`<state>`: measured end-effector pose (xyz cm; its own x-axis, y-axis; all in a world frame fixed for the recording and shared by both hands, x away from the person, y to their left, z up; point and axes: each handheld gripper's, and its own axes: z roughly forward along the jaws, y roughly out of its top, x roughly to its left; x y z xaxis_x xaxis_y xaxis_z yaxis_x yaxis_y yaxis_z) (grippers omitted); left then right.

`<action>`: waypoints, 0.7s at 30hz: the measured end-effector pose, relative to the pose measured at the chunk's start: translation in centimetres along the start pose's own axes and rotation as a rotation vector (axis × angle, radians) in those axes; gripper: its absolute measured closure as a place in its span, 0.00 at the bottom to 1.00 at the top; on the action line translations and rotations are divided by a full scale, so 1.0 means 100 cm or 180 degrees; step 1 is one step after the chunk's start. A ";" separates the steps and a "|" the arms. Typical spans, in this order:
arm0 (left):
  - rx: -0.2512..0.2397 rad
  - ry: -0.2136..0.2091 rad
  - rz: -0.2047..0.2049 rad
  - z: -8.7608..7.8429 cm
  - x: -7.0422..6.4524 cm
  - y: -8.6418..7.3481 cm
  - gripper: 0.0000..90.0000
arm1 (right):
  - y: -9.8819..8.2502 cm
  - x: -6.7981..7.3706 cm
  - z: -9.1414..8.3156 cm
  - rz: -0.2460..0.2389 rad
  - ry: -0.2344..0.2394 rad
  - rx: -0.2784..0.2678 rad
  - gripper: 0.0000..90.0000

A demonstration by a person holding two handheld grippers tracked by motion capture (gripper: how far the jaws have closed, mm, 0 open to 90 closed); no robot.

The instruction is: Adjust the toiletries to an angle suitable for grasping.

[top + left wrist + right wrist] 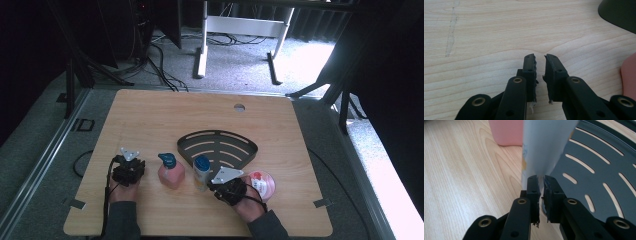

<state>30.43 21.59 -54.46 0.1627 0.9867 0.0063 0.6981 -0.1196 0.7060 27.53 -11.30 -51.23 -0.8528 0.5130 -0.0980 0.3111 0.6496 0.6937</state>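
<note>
My left gripper (130,157) rests low over the bare table near its front left. In the left gripper view, my left gripper (539,56) has its jaws nearly together with nothing between them. A pink pump bottle (171,173) with a blue top stands to its right; the edge of this pink bottle (629,75) is in that view too. My right gripper (214,181) points at a white bottle (201,173) with a blue cap. From the right gripper (540,178), the white bottle (546,147) stands just beyond the tips, and the jaws are closed to a slit, empty.
A black slotted corner tray (217,146) lies flat mid-table behind the bottles, its floor (594,157) close on the right of the right gripper. A round pink-lidded tub (263,184) sits beside the right hand. The table has a cable hole (239,107) at the back.
</note>
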 end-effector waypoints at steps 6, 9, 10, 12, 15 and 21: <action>0.0006 -0.0003 -0.0001 0.000 0.000 0.000 0.88 | 0.007 0.001 0.007 0.0019 0.0008 -0.0007 0.92; 0.0007 -0.0008 -0.0005 0.000 0.000 0.000 0.88 | 0.009 0.000 0.011 0.0051 0.0011 -0.0029 0.93; 0.0006 -0.0005 -0.0007 0.000 0.000 0.000 0.88 | 0.010 0.000 0.012 0.0057 0.0012 -0.0028 0.93; 0.0005 -0.0005 -0.0008 0.000 0.000 0.000 0.88 | 0.012 0.000 0.014 0.0055 0.0006 -0.0036 0.93; 0.0007 -0.0006 -0.0009 0.001 0.000 0.000 0.88 | 0.015 -0.001 0.017 0.0081 0.0009 -0.0041 0.93; 0.0009 -0.0012 -0.0008 0.001 0.001 0.000 0.88 | 0.020 -0.003 0.023 0.0075 0.0009 -0.0053 0.93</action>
<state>30.49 21.63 -54.51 0.1635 0.9865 0.0020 0.7004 -0.1175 0.7040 29.37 -8.85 -51.40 -0.8464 0.5266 -0.0795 0.3242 0.6278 0.7077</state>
